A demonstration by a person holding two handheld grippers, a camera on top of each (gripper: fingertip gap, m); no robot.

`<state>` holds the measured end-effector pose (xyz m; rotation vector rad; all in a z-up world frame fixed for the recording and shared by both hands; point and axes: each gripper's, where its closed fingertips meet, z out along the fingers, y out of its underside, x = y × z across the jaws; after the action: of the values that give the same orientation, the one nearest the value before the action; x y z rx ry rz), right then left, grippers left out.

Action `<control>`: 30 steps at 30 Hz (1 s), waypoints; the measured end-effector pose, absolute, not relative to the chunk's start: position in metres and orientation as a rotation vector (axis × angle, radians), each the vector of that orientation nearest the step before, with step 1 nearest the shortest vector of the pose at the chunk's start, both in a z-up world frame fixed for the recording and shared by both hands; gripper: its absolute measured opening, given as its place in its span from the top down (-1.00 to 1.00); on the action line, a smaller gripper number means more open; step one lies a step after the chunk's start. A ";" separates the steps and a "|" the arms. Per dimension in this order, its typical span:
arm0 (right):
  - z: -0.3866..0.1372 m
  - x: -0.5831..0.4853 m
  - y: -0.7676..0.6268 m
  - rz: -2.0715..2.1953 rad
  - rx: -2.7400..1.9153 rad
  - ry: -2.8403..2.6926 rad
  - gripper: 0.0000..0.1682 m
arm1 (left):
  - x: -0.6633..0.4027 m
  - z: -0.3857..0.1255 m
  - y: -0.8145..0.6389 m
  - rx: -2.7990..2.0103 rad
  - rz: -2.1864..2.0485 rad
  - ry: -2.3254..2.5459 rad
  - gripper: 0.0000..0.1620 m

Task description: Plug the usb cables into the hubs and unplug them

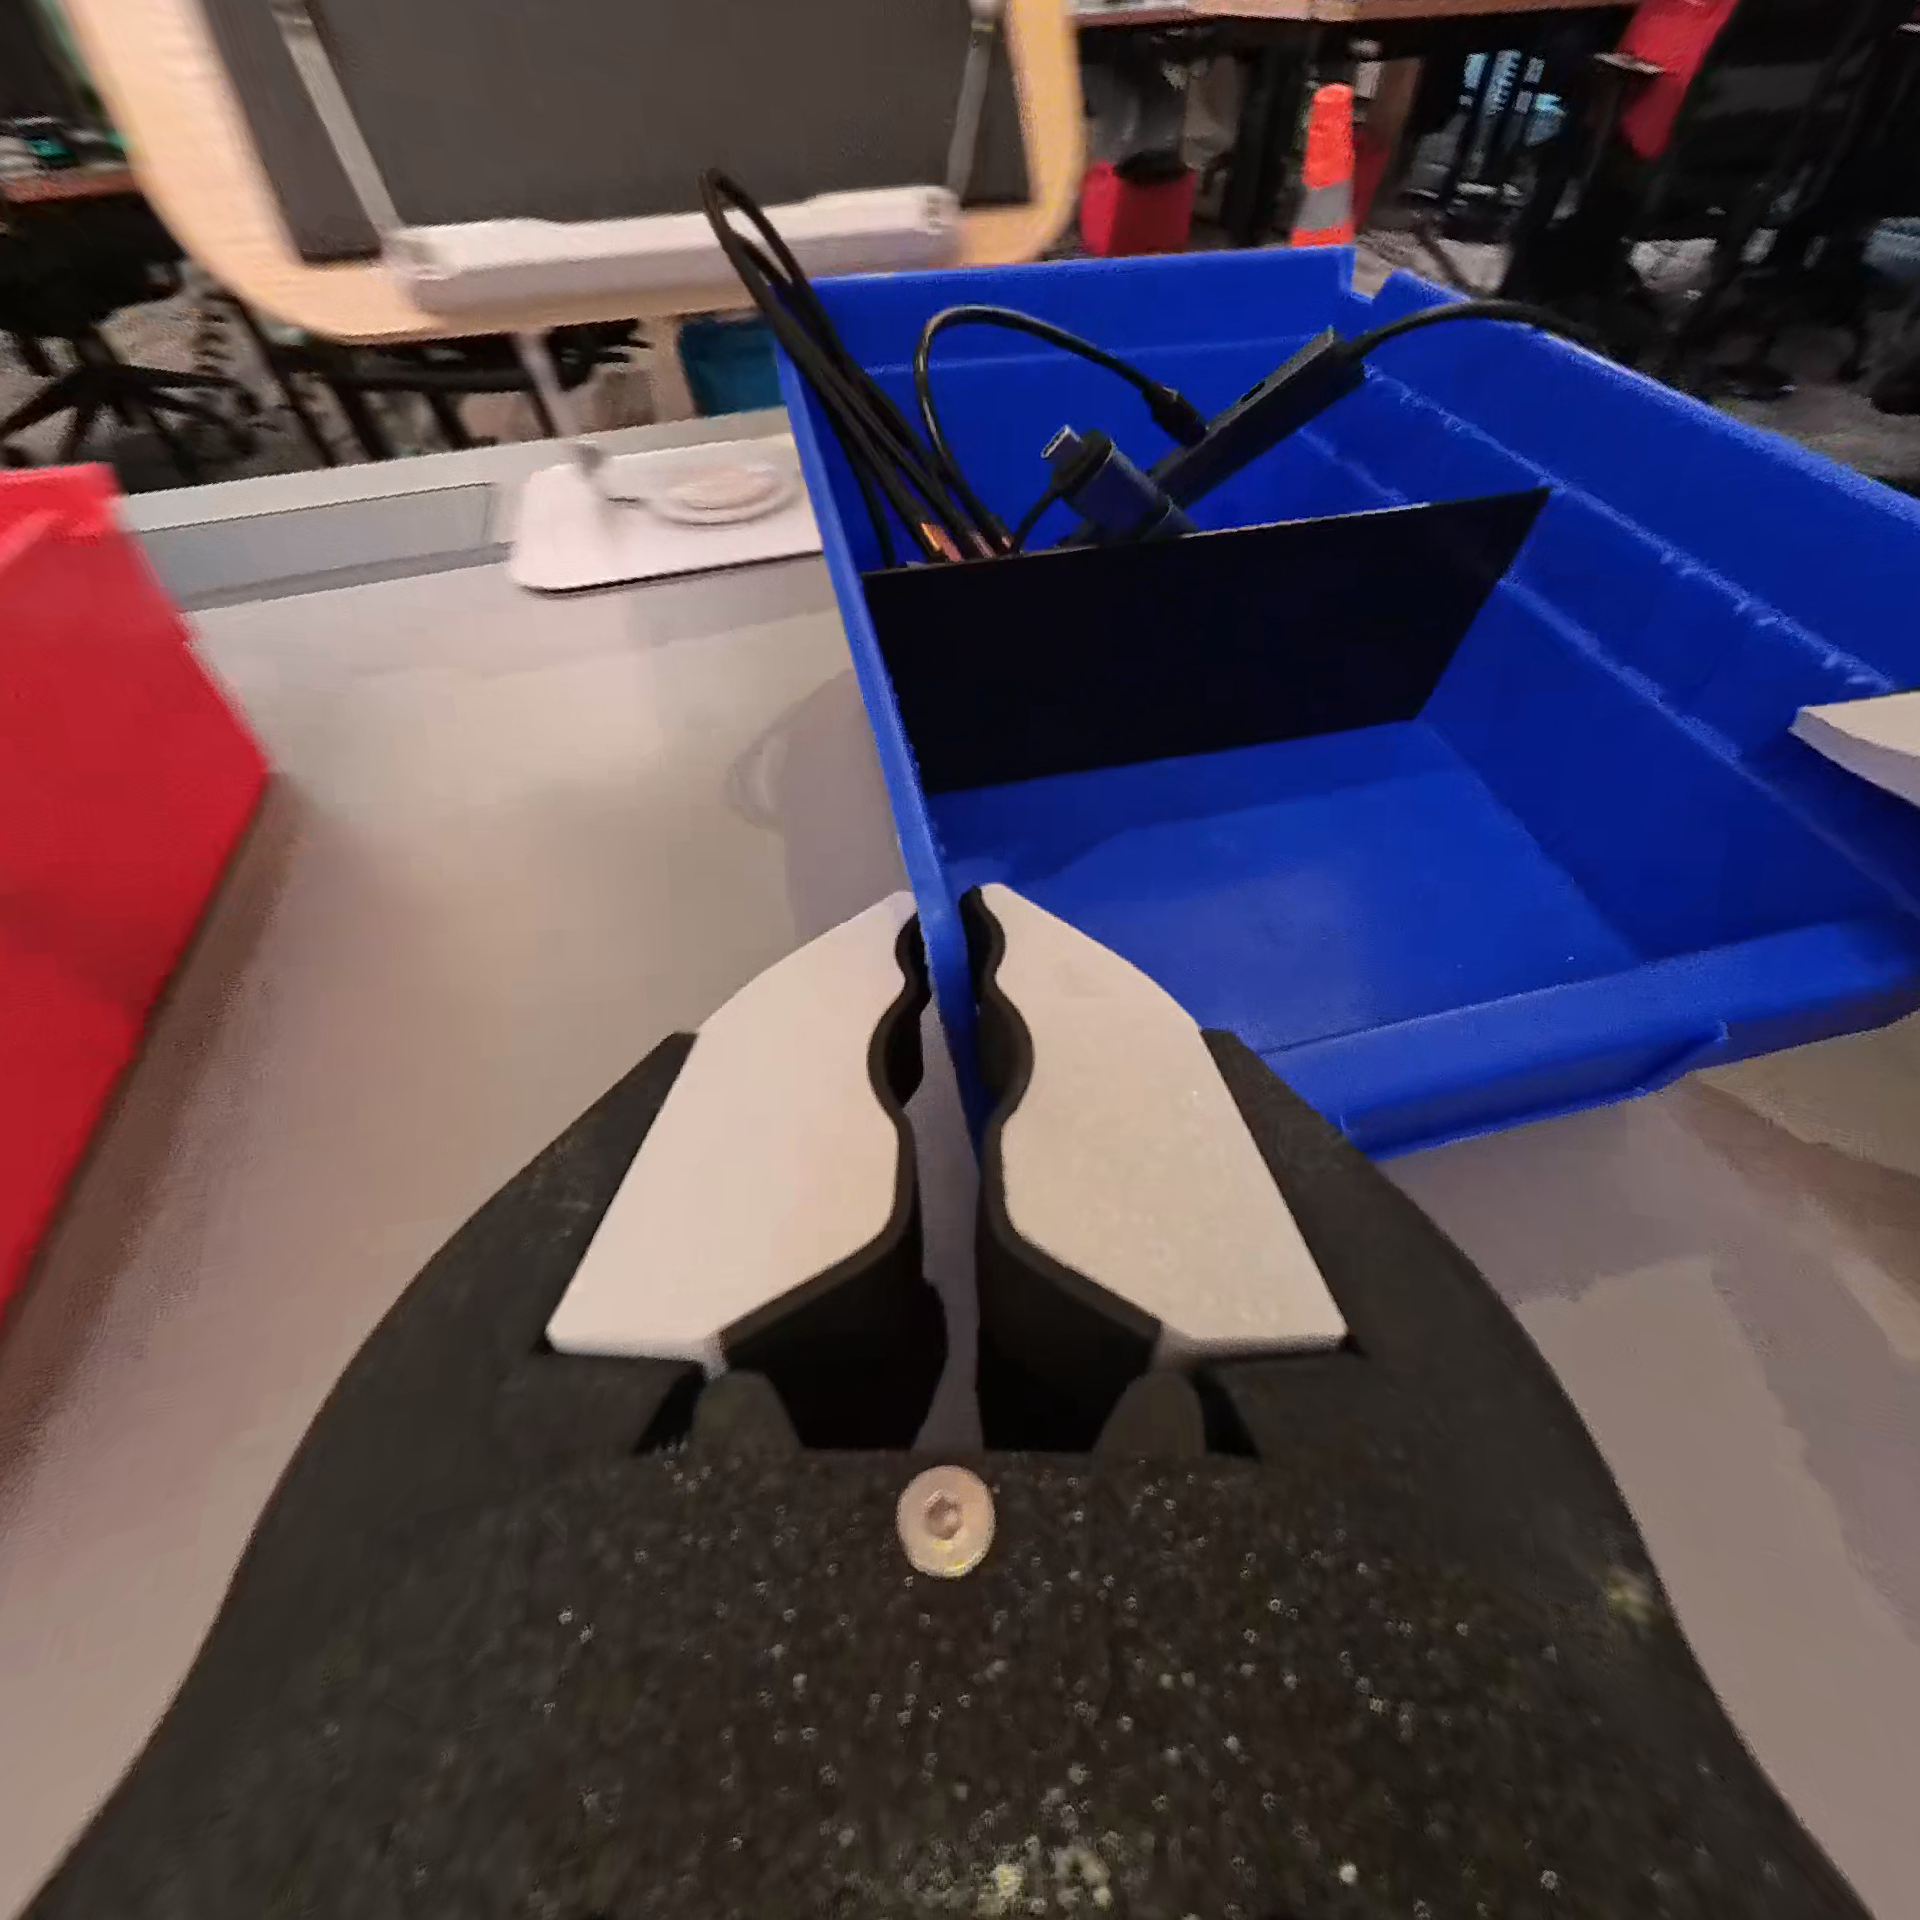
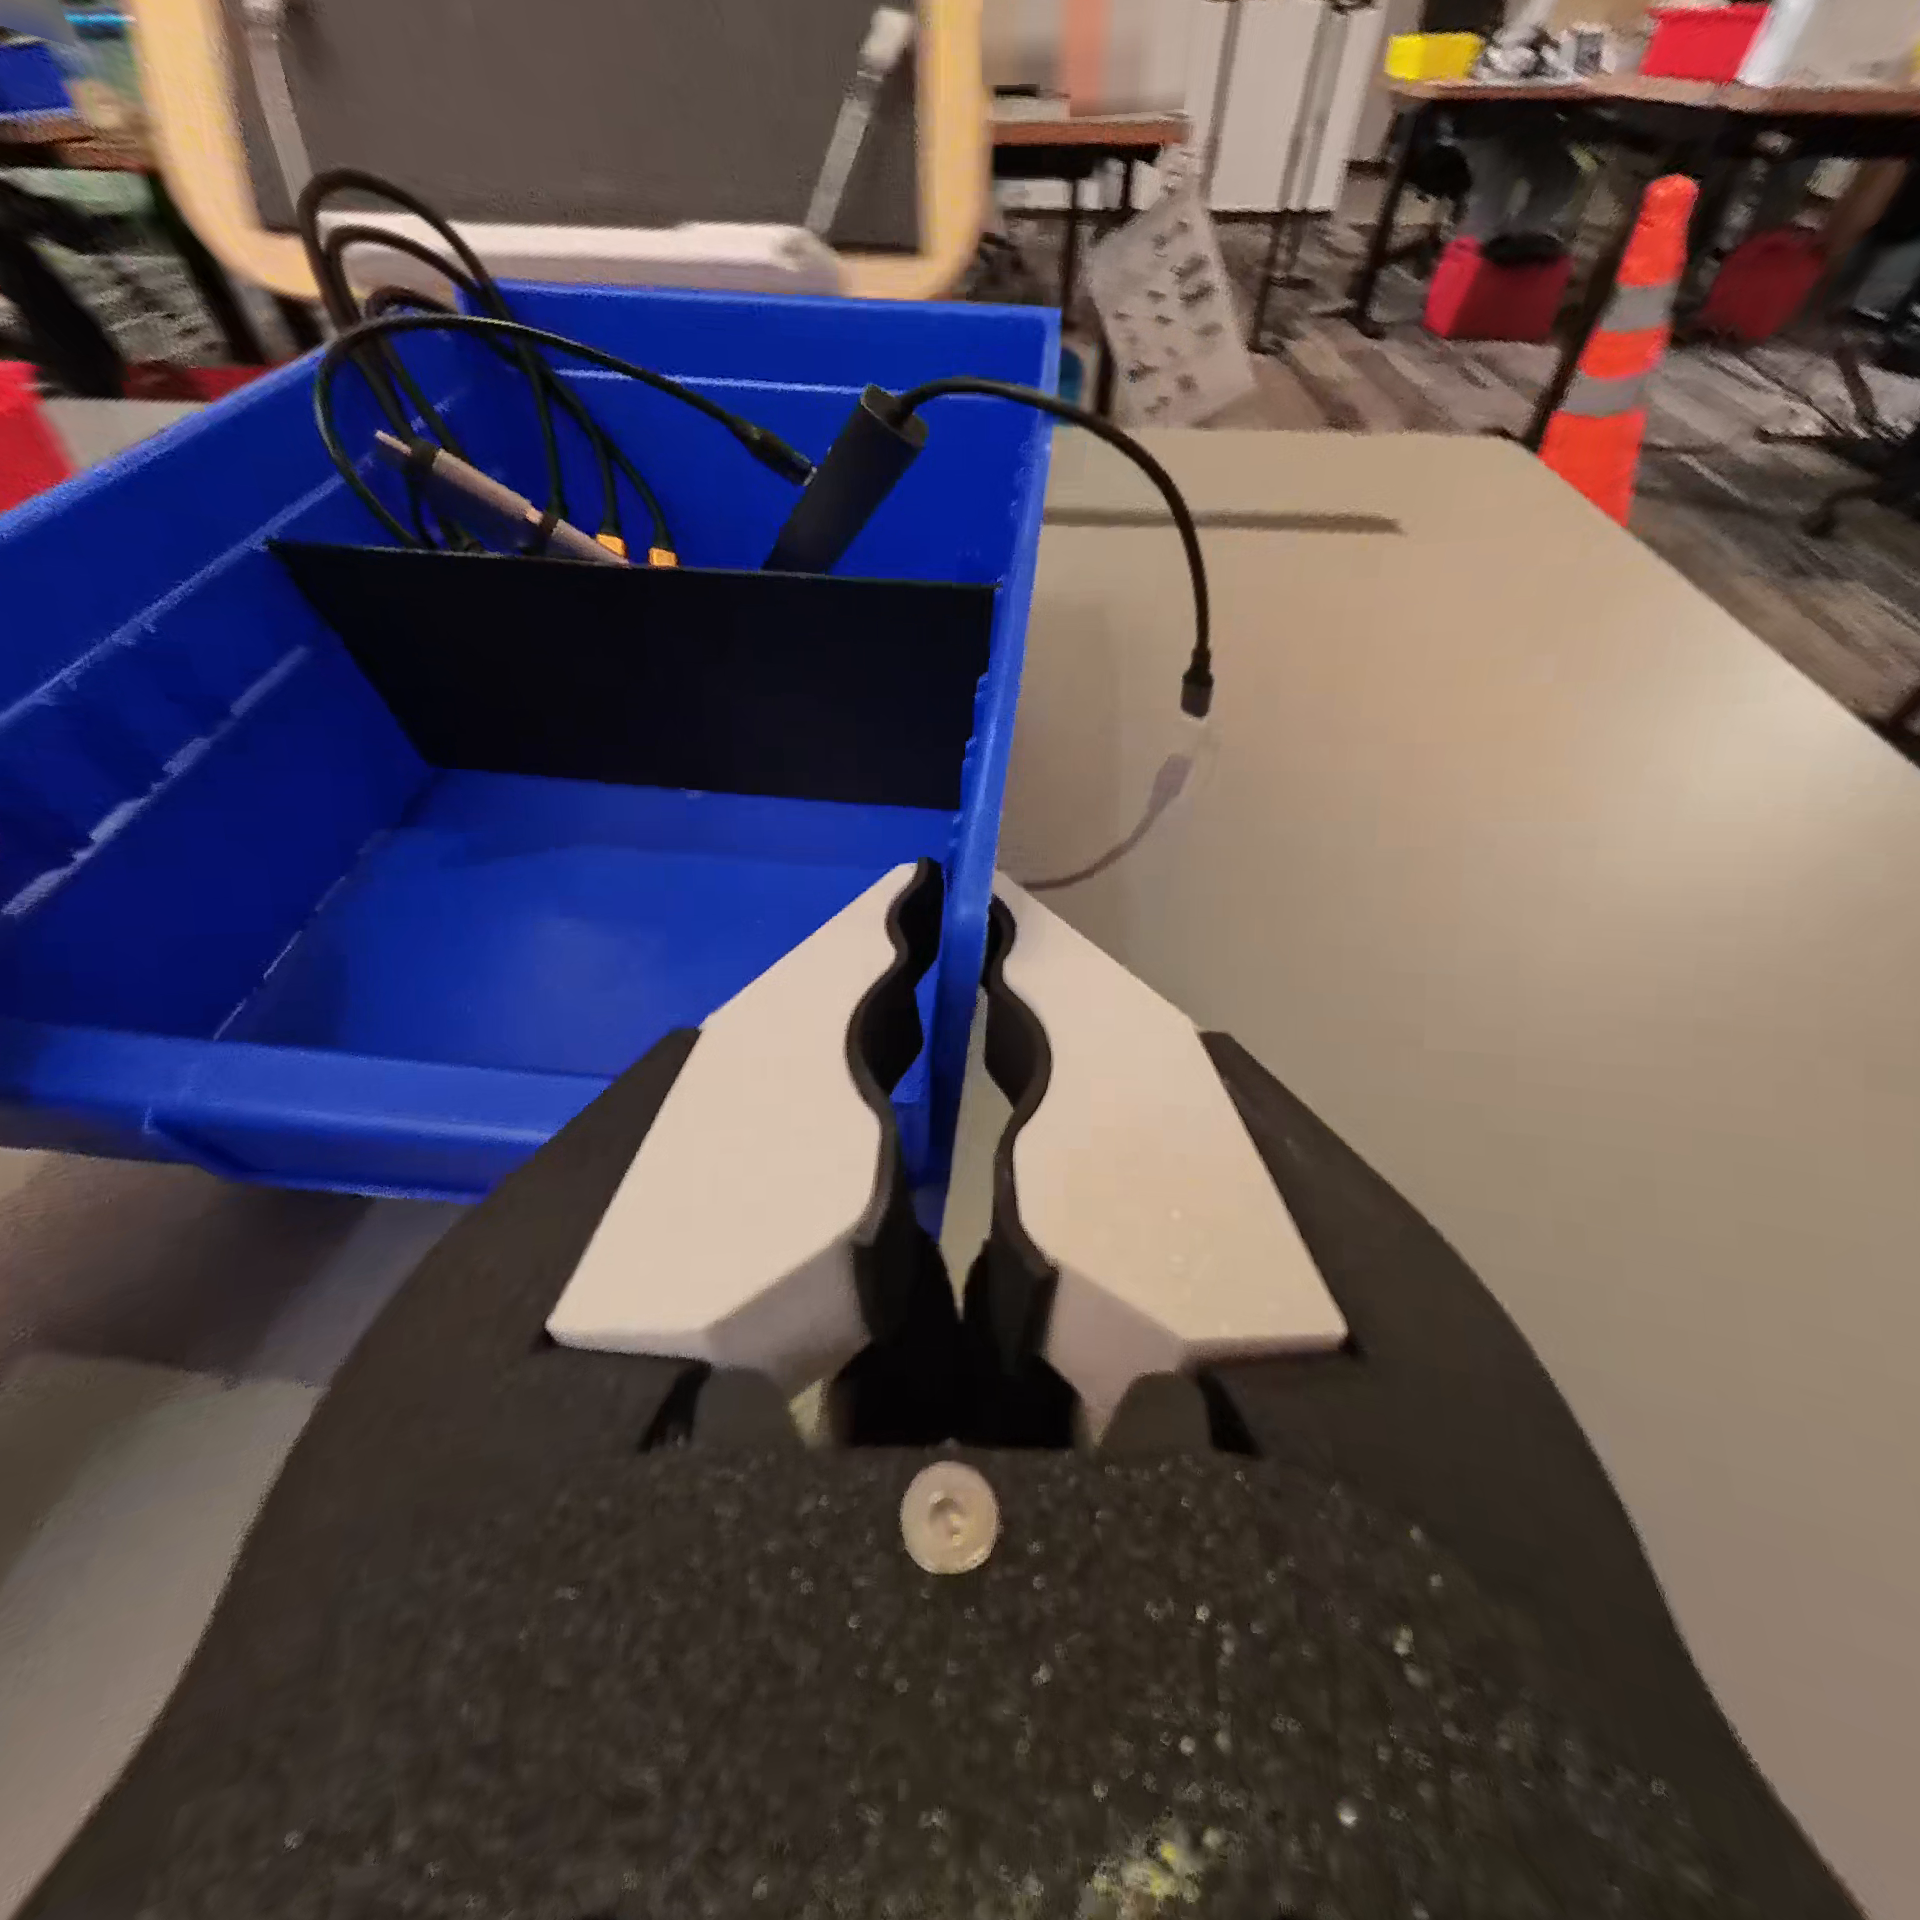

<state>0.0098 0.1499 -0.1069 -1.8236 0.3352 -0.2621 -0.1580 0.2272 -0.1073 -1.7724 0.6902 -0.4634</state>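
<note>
A blue plastic bin [image 1: 1662, 582] stands on a grey table [image 1: 520, 831], split by a black divider [image 1: 1174, 644]. The far compartment holds black cables [image 1: 831, 395] and a dark slim hub [image 1: 1268, 416]; the near one is empty. My left gripper [image 1: 940, 914] is shut on the bin's left wall near the front. My right gripper [image 2: 961, 894] is shut on the bin's [image 2: 156, 644] right wall; one of its fingertips [image 1: 1870, 753] shows in the left wrist view. The hub's [image 2: 852, 488] cable hangs over the right wall, and its plug [image 2: 1197, 691] dangles above the table.
A red bin [image 1: 104, 779] stands to the left of the blue one. A white pad [image 1: 665, 530] with a round white disc lies behind it. An orange cone [image 2: 1621, 343], chairs and other tables stand beyond the table's far edge. The tips of one gripper are about 20 centimetres away from the tips of the other.
</note>
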 end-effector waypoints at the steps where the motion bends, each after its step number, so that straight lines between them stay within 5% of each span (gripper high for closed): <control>1: -0.104 -0.007 0.161 -0.249 -1.824 0.293 0.97 | -0.177 -0.105 0.234 -1.776 -0.445 0.662 0.94; 11: -0.126 -0.080 0.208 -0.138 -1.888 0.167 0.90 | -0.257 -0.128 0.270 -1.859 -0.437 0.734 0.89; 17: -0.093 -0.072 0.189 -0.012 -1.744 -0.008 0.58 | -0.294 -0.066 0.251 -1.771 -0.889 0.615 0.75; 22: -0.084 -0.039 0.179 0.038 -1.680 0.108 0.60 | -0.422 -0.039 0.281 -1.625 -0.719 0.493 0.61; 26: -0.095 -0.030 0.174 0.097 -1.724 0.199 0.70 | -0.548 -0.065 0.323 -1.664 -0.348 0.348 0.70; 30: -0.108 -0.033 0.171 0.101 -1.778 0.213 0.72 | -0.581 -0.087 0.353 -1.772 -0.451 0.245 0.47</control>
<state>-0.0329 0.1714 -0.1077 -1.7776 0.2128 0.1013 -0.5811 0.3530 -0.0874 -1.7716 0.2454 -0.4510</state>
